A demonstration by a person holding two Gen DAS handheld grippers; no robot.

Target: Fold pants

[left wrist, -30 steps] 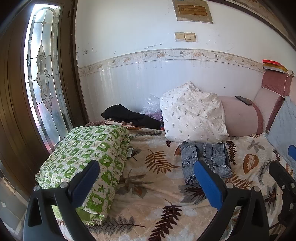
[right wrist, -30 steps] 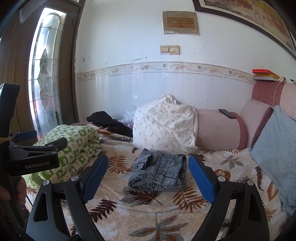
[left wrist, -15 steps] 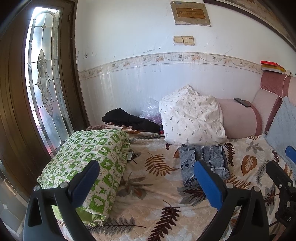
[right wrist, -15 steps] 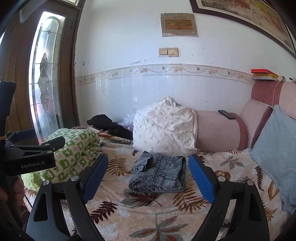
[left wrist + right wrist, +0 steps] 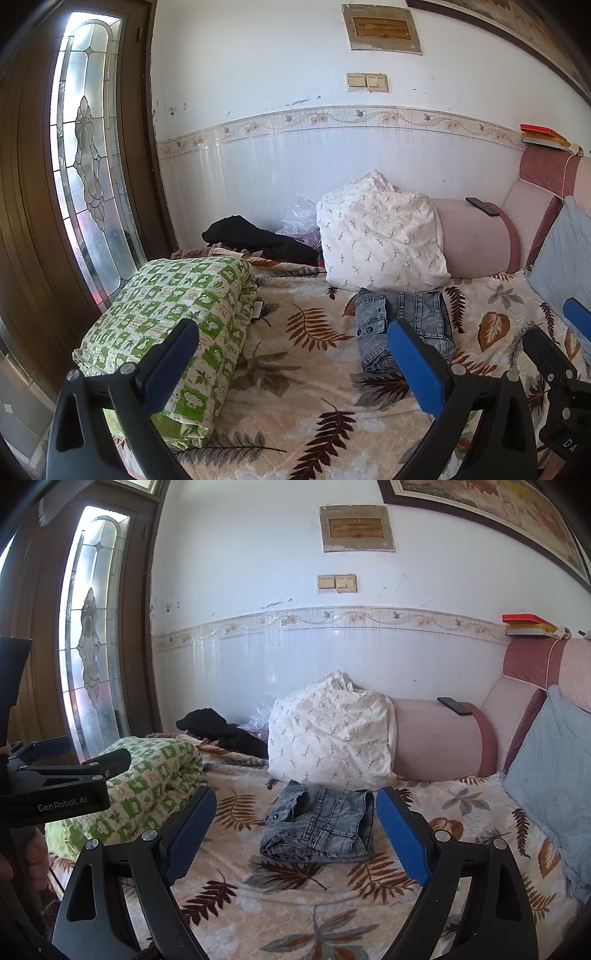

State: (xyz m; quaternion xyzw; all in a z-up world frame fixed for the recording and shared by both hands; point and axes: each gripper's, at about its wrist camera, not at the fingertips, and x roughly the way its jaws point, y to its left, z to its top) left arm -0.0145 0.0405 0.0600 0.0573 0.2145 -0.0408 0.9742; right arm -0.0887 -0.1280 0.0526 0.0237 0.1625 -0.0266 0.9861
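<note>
Grey denim pants (image 5: 318, 825) lie folded into a compact rectangle on the leaf-print bedspread (image 5: 295, 897), waistband and button toward the left, just in front of a white sprigged pillow (image 5: 332, 734). Nothing touches them.

Right gripper (image 5: 293, 830) — blue-padded fingers (image 5: 400, 834) spread wide, nothing between the pads; it hangs short of the pants, which show through the gap. Left gripper (image 5: 291, 362) likewise released, fingers (image 5: 413, 363) wide apart and empty, aimed at bare bedspread with the pants (image 5: 402, 326) partly behind its right finger. From the right wrist view the left gripper's black body, lettered "GenRobot.AI", sits at the far left with a hand (image 5: 26, 853) on its handle.

Surroundings: folded green-and-white patterned quilt (image 5: 173, 325) on the left side of the bed; a black garment (image 5: 255, 236) heaped behind it by the wall; pink bolster (image 5: 436, 738) beside the pillow with a dark phone (image 5: 454, 706) on top; pale blue cushion (image 5: 554, 771) at right. Stained-glass door panel (image 5: 88, 155) far left.
</note>
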